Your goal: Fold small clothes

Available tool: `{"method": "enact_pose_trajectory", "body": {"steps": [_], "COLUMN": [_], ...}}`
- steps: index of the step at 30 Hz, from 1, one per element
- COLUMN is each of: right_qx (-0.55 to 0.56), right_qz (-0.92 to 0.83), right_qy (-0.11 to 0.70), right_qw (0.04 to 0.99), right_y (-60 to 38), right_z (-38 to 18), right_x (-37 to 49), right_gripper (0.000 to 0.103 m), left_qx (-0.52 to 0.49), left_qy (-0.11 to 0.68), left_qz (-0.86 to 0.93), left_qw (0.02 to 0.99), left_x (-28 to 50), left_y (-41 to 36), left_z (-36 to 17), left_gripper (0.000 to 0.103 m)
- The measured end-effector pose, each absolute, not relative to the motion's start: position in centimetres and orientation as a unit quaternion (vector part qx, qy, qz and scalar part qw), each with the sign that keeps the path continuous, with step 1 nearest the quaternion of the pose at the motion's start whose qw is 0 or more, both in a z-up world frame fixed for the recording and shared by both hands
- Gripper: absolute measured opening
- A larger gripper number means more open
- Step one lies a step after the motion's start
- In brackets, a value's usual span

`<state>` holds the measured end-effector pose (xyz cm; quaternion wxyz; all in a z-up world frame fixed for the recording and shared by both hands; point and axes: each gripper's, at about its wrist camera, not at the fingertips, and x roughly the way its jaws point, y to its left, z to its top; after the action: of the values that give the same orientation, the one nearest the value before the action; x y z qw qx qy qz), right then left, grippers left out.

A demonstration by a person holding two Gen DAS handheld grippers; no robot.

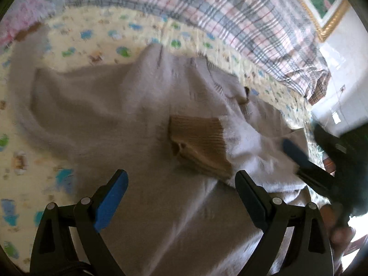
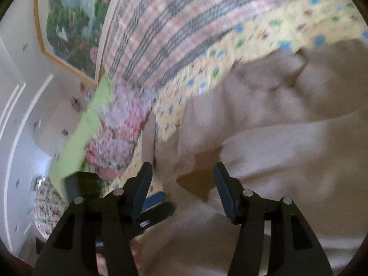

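Observation:
A small grey-beige knit garment (image 1: pixel 110 115) lies spread on a yellow patterned bed sheet (image 1: pixel 96 36). A brown ribbed cuff (image 1: pixel 200 142) lies on top of it near the middle. My left gripper (image 1: pixel 181 179) is open just above the garment, its jaws either side of the cloth below the cuff. My right gripper (image 2: pixel 182 172) is open over the same garment (image 2: pixel 287 138), with the brown cuff (image 2: pixel 200 179) between its fingertips. The right gripper also shows at the right edge of the left wrist view (image 1: pixel 296 154). The left gripper shows at the lower left of the right wrist view (image 2: pixel 154 204).
A plaid blanket (image 1: pixel 207 11) lies along the far side of the bed. A pink fluffy cloth (image 2: pixel 119 128) and a green sheet (image 2: pixel 76 142) lie at the bed's edge. A framed painting (image 2: pixel 71 18) hangs on the white wall.

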<state>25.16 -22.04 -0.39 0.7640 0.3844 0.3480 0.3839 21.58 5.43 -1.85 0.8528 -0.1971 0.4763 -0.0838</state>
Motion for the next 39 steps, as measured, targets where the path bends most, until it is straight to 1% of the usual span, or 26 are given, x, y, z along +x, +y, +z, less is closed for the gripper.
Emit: {"method": "enact_pose_trajectory", "body": {"steps": [4,6,7,8,9,10,12,14,16,19,22,25,28,30,32,33,36,38,39], "right_qx": [0.401,0.410,0.416,0.424,0.432,0.435,0.438,0.436,0.424,0.425,0.419,0.387,0.368,0.362,0.347,0.341,0.324,0.305,0.288], "right_qz": [0.341,0.312,0.303,0.295,0.287,0.278,0.260,0.242,0.213,0.170,0.149,0.130,0.121,0.125,0.125,0.126,0.138,0.139,0.142], "right_qy": [0.328,0.319,0.316,0.312,0.305,0.299,0.288,0.279,0.273,0.287,0.324,0.370,0.404,0.414,0.425,0.431,0.456,0.455,0.451], "right_qw": [0.785,0.795,0.797,0.797,0.799,0.803,0.811,0.821,0.837,0.841,0.835,0.834,0.829,0.826,0.827,0.826,0.817,0.825,0.832], "right_y": [-26.4,-28.7,-29.5,-30.4,-31.2,-31.9,-33.3,-34.9,-36.7,-39.2,-39.7,-39.2,-38.8,-38.6,-38.1,-37.7,-36.1,-35.3,-34.8], "right_z": [-0.3,-0.6,-0.8,-0.9,-1.0,-0.9,-0.7,-0.3,-0.3,-1.6,-3.3,-4.6,-5.6,-6.0,-6.4,-6.7,-7.8,-8.3,-8.1], "right_x": [22.8,21.6,21.2,20.8,20.5,20.2,19.8,19.5,19.1,20.1,22.3,25.1,27.9,29.3,30.6,31.2,32.0,31.7,31.6], "right_gripper": [0.057,0.057,0.057,0.057,0.057,0.057,0.057,0.057,0.057,0.059,0.059,0.059,0.060,0.063,0.069,0.069,0.070,0.069,0.065], "left_qx": [-0.246,-0.254,-0.256,-0.258,-0.265,-0.269,-0.258,-0.254,-0.236,-0.248,-0.232,-0.224,-0.242,-0.253,-0.255,-0.257,-0.261,-0.261,-0.259], "left_qy": [0.495,0.495,0.493,0.496,0.501,0.500,0.477,0.426,0.404,0.426,0.425,0.423,0.413,0.409,0.408,0.407,0.403,0.404,0.405], "left_qz": [-0.097,-0.100,-0.112,-0.123,-0.135,-0.133,-0.121,-0.103,-0.062,-0.045,-0.050,-0.045,-0.027,-0.015,-0.007,-0.004,0.004,0.006,0.004], "left_qw": [0.828,0.825,0.824,0.820,0.813,0.812,0.831,0.862,0.882,0.869,0.874,0.877,0.878,0.876,0.877,0.876,0.877,0.877,0.877], "left_x": [24.7,25.9,26.5,27.0,27.4,27.4,26.5,24.7,23.7,23.6,23.0,22.6,21.9,21.4,21.1,21.1,21.0,21.1,21.2], "left_y": [4.8,4.3,3.8,3.4,3.1,3.0,3.3,5.4,7.8,10.0,9.1,8.6,10.5,11.6,12.2,12.2,12.3,12.1,11.9], "left_z": [-3.3,-3.6,-3.7,-3.8,-4.0,-3.8,-2.2,0.3,0.9,-0.8,-1.0,-1.0,-1.1,-1.2,-1.3,-1.4,-1.6,-1.7,-1.6], "left_gripper": [0.094,0.088,0.065,0.021,0.002,0.006,0.005,0.005,0.004,0.005,0.005,0.005,0.005,0.005,0.005,0.005,0.005,0.005,0.005]}}
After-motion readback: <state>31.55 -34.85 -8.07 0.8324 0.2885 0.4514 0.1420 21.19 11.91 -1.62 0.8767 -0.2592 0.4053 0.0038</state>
